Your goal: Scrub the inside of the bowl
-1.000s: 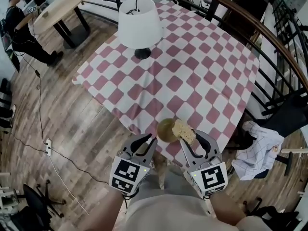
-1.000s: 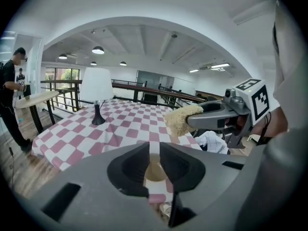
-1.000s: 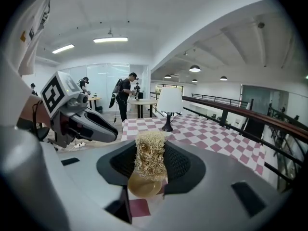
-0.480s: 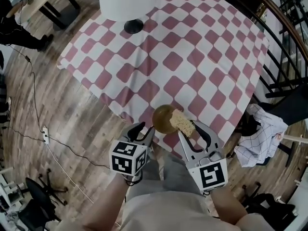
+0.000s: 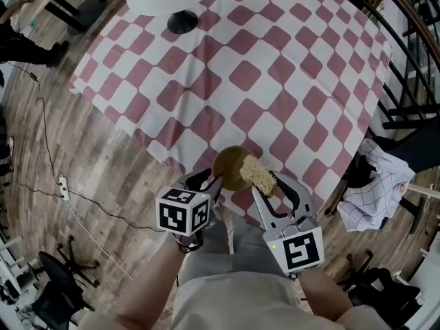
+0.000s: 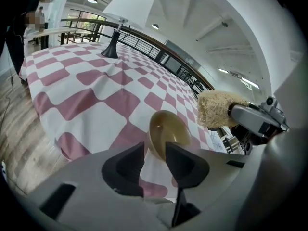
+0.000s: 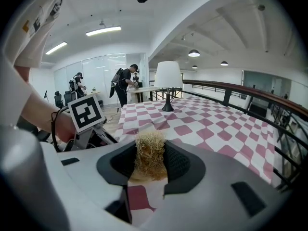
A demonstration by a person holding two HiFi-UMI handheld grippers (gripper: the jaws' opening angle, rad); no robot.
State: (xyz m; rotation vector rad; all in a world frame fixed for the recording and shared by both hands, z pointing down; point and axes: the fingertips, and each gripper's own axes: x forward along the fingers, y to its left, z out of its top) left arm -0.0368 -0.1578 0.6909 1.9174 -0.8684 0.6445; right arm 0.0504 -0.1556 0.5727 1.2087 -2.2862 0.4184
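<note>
From the head view we look down on a table (image 5: pixel 103 114) under a cloth (image 5: pixel 275 67) of dull red and white checks that hangs over the edges above a wood-plank floor (image 5: pixel 117 163). A lamp (image 5: pixel 182 21) with a round black foot and a white shade stands at the far side. The bowl (image 5: pixel 227 165) sits on the cloth right at the near edge. It is round, smooth and yellowish brown, and its inside shows only its own glossy wall. The left gripper (image 5: pixel 205 182) reaches to the bowl's near left rim. The right gripper (image 5: pixel 267 183) holds a scrubber (image 5: pixel 258 174), a pale, rough clump of straw-like fibres that overlaps the bowl's right rim from here.

In the left gripper view, the two dark wedge-shaped jaws stand wide apart, having just been opening. The bowl's near rim shows in the gap between them, and no pad presses on it. The bowl looks thin-walled and evenly curved. The scrubber hangs to the right of the bowl and higher, with checked cloth showing between the two.

In the right gripper view, the black ribbed pads are closed on the scrubber from both sides. Its frayed top sticks up past the jaws. We cannot make out the bowl for certain behind it. The lamp's cone-shaped shade stands far off on the cloth.
</note>
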